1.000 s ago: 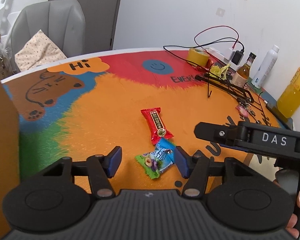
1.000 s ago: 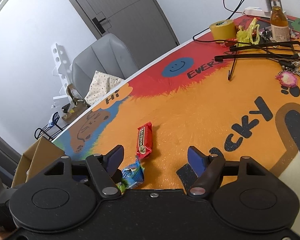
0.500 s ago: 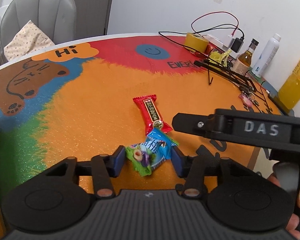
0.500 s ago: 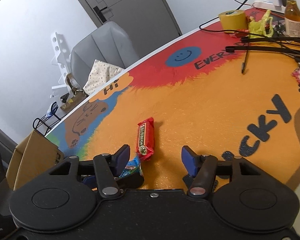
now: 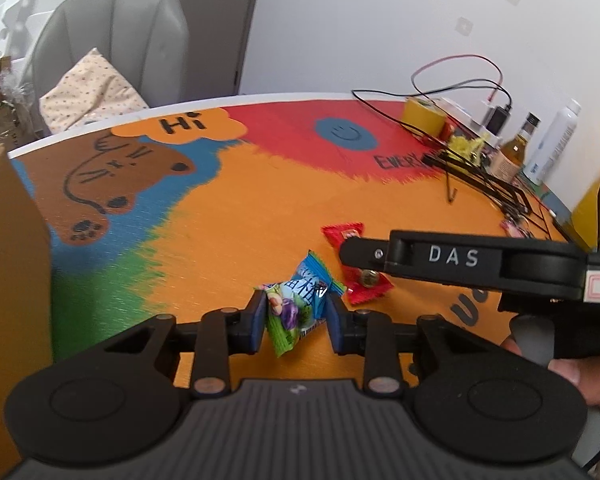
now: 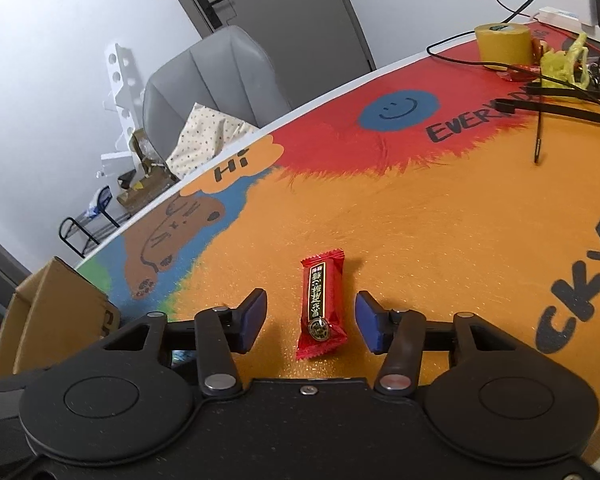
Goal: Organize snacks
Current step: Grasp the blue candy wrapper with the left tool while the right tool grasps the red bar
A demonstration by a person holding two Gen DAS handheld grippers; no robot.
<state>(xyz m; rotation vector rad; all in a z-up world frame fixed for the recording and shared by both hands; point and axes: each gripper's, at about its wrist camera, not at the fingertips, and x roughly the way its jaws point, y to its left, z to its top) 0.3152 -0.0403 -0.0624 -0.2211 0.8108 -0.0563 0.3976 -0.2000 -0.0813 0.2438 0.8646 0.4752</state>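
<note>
Left wrist view: the left gripper [image 5: 296,316] points down at the table [image 5: 260,200], and its jaws are closing, narrow now, with the blue-green candy [image 5: 294,306] between them. Both blue pads [image 5: 259,318] touch the wrapper's sides, and the wrapper is bunched and tilted, its green tail hanging toward 6 o'clock. At 2 o'clock from the candy lies the red bar [image 5: 356,268], partly hidden by the black body of the right gripper, which reaches in from 3 o'clock; only its side shows here, marked DAS. A hand [image 5: 580,376] holds its grip at the frame's right edge. A box [image 5: 8,240] of brown card stands at 9 o'clock. At 1 o'clock, far across the table, are a tape roll [image 5: 422,114], wires, two bottles [image 5: 518,148] and a black rack. A grey chair [image 5: 112,44] with a dotted cushion stands at 11 o'clock beyond the table's rim.

Right wrist view: the right gripper [image 6: 311,320] has its jaws closing, at middling width, with the red bar [image 6: 320,304] lying flat on the table [image 6: 420,220] between them. Neither pad [image 6: 370,320] touches it; orange cloth shows on both sides. The bar runs from 12 to 6 o'clock. The box [image 6: 52,312] is at 9 o'clock, the chair [image 6: 212,76] at 11, the tape roll [image 6: 502,46] at 1.
</note>
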